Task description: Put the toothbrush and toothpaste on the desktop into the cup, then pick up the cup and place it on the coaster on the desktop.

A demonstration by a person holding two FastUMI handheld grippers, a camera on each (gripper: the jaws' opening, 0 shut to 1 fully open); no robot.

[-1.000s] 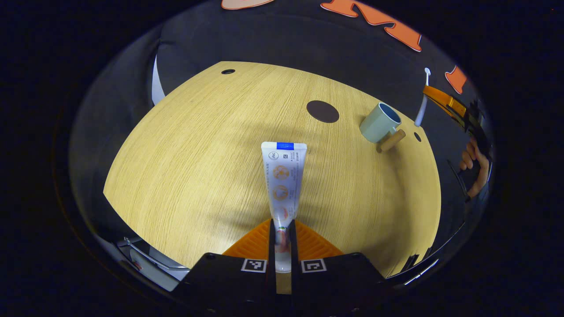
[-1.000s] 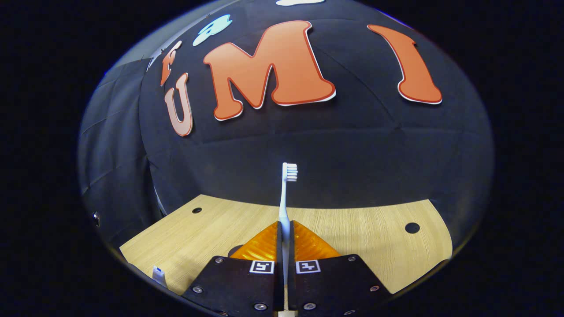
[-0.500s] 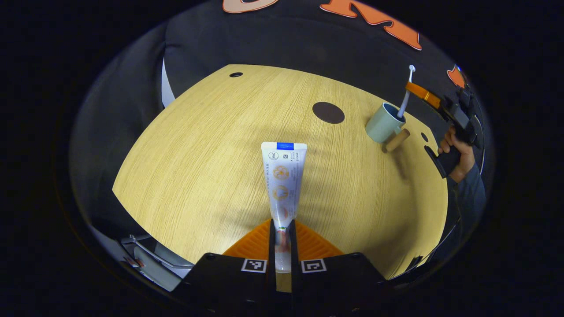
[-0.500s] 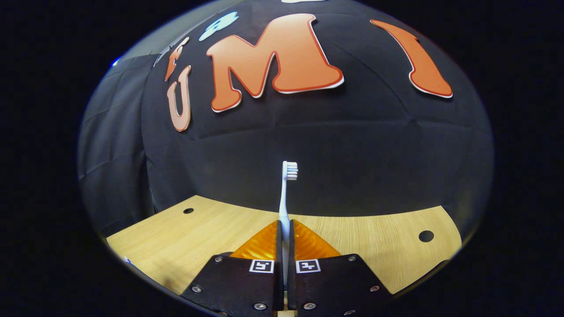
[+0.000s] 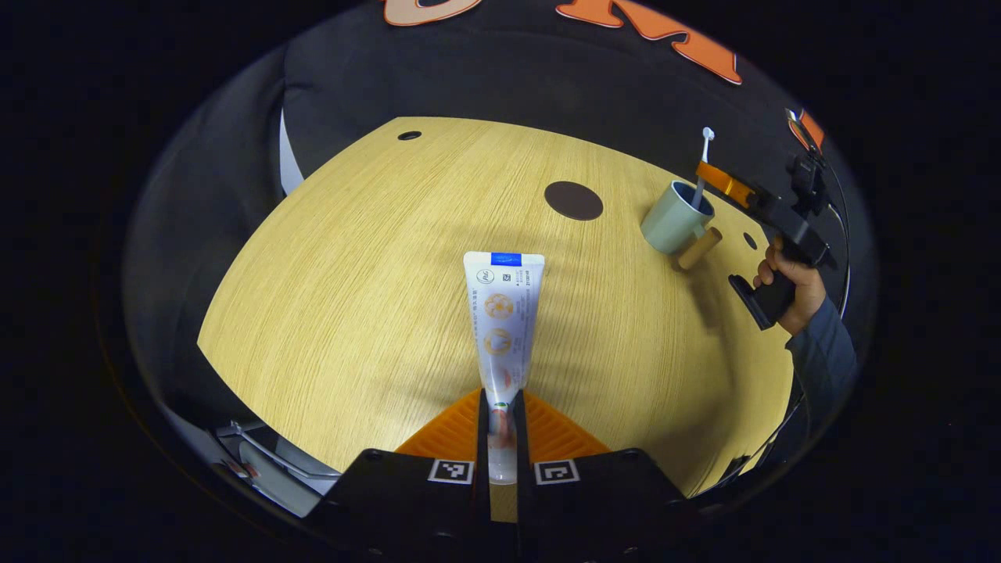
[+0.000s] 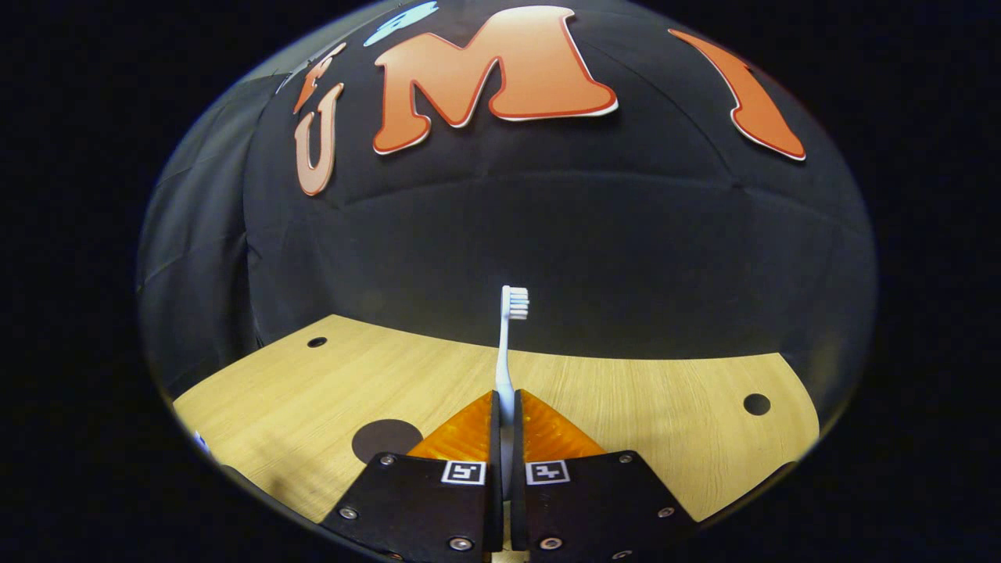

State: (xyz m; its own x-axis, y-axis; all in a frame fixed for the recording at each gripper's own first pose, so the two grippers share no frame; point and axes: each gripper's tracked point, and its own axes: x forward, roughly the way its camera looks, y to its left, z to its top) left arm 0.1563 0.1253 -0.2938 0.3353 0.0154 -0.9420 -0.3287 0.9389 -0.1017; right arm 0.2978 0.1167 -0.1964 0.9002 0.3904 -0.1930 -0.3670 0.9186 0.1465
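- So far neither item is fully in the cup [image 5: 677, 222]: the toothbrush [image 6: 507, 352] is partway there and the toothpaste [image 5: 501, 313] has yet to go in.
- Left tongs [image 5: 500, 438] are closed narrow on the cap end of the toothpaste, which sticks out forward above the table [image 5: 352, 297], well apart from the cup.
- Right tongs [image 6: 506, 438] are pinched tight on the toothbrush handle, bristles pointing up toward the booth wall in the right gripper view.
- From the left gripper view, the right tongs [image 5: 718, 181] sit just beside the cup's rim, held by a hand [image 5: 790, 285] in a dark sleeve, and the brush's lower end reaches down into the cup's mouth; whether it touches the bottom I cannot tell.
- The cup stands on the table near its far right edge, wooden handle toward the camera, with the dark round coaster [image 5: 573, 200] near it on its left, nothing on it.
- Left to do, by my reading: let go of the brush, drop the toothpaste in, then lift the cup onto the coaster.
- Compared with a second ago, the brush has come from off to the cup's right, hanging over the table edge, to inside the cup's opening, and the hand has swung in closer.
- The coaster has come into sight at the bottom left of the right gripper view [image 6: 387, 439], as that camera tipped downward.
- The toothpaste's grip and pose look unchanged.
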